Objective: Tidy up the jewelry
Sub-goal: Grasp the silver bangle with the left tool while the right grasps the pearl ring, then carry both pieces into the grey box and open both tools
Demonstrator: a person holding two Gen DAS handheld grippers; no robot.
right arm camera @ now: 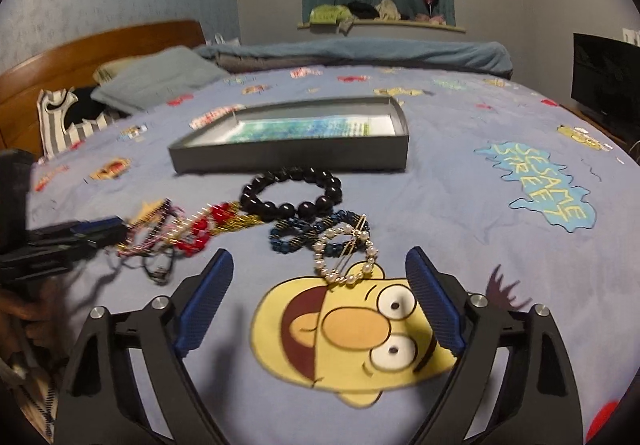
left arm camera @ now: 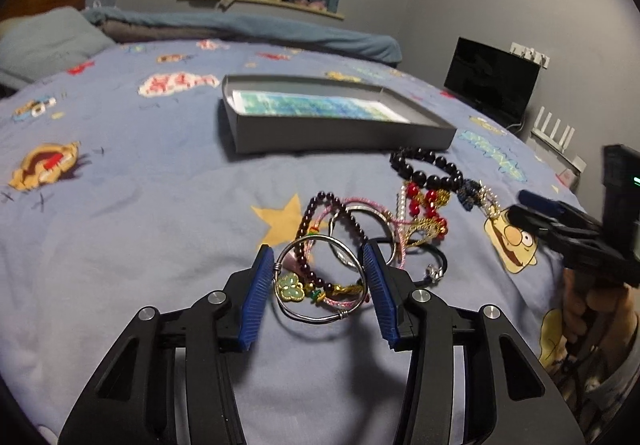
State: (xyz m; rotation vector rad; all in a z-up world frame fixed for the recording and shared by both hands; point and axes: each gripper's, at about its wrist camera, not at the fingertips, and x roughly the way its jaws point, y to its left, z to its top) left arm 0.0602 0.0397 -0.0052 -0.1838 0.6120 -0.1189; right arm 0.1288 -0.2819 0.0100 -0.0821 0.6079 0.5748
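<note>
Silver bangle (left arm camera: 320, 281) sits between the left tool's (left arm camera: 318, 285) spread fingers (right tool (right arm camera: 320, 301) likewise released)

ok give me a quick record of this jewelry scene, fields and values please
surface: bedsheet
box: grey tray, open, no jewelry visible inside
jewelry: tangled pile on the sheet, near side of the tray
left gripper: open, either side of a silver bangle
right gripper: open, just short of a pearl ring clip
black bead bracelet: lying beside the tray
</note>
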